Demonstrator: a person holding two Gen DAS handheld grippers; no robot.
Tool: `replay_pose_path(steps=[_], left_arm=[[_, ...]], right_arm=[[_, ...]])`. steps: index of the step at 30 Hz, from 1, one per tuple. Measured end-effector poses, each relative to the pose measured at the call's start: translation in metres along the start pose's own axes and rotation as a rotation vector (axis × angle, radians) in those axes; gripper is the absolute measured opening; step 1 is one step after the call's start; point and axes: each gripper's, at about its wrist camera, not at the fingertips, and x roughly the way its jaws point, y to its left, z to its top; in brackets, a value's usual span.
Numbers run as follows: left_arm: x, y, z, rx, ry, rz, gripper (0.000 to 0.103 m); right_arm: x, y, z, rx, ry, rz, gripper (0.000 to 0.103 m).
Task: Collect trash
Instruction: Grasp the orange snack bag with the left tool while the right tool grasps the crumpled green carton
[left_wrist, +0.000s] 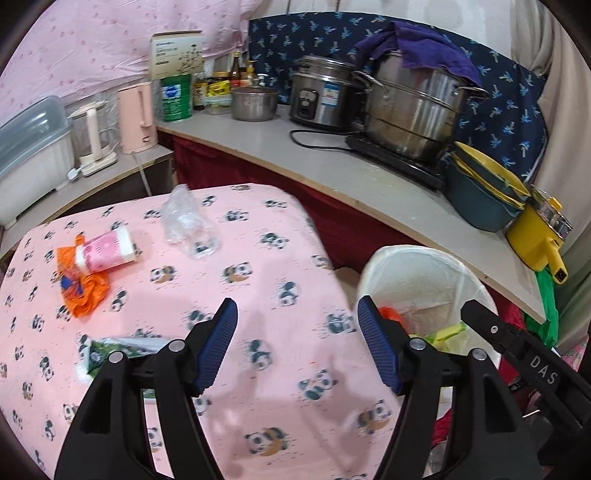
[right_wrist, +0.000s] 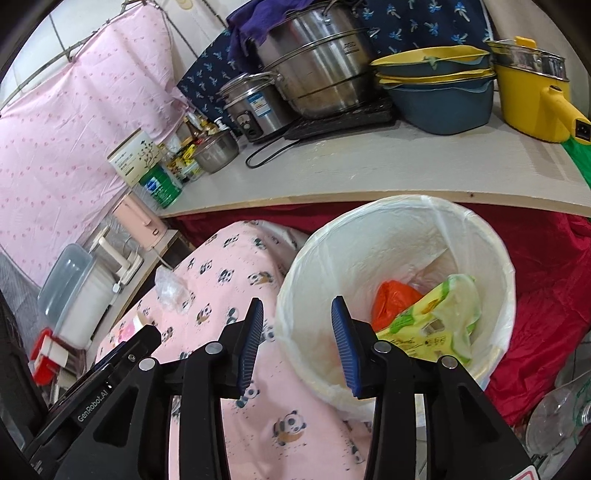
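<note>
Partly done: lined bin already holds an orange bag and a green wrapper. Left on the panda cloth: pink cup on orange wrapper, clear plastic, green packet. Left gripper and right gripper both agape, nothing between the jaws.

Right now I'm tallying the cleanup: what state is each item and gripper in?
Left gripper: open, empty.
Right gripper: open, empty.
Lined trash bin: open, partly filled.
Green wrapper: in bin.
Orange bag: in bin.
Pink-labelled roll: lying on table.
Orange wrapper: crumpled under roll.
Clear plastic: crumpled on table.
Green packet: flat on table.
</note>
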Motion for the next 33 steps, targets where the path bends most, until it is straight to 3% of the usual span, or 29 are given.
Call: replay_pose_path(steps=[19, 29, 33], left_arm=[[-0.027, 0.118, -0.041, -0.118, 0.032, 0.185, 0.069], [-0.035, 0.173, -0.058, -0.207, 0.052, 0.223, 0.076], [-0.036, 0.195, -0.062, -0.243, 0.056, 0.238, 0.078]], right_arm=[[0.036, 0.105, -0.073, -0.179, 0.153, 0.09, 0.038], [0.066, 0.144, -0.109, -0.242, 0.24, 0.098, 0.038], [0.079, 0.156, -0.116, -0.262, 0.254, 0.086, 0.044]])
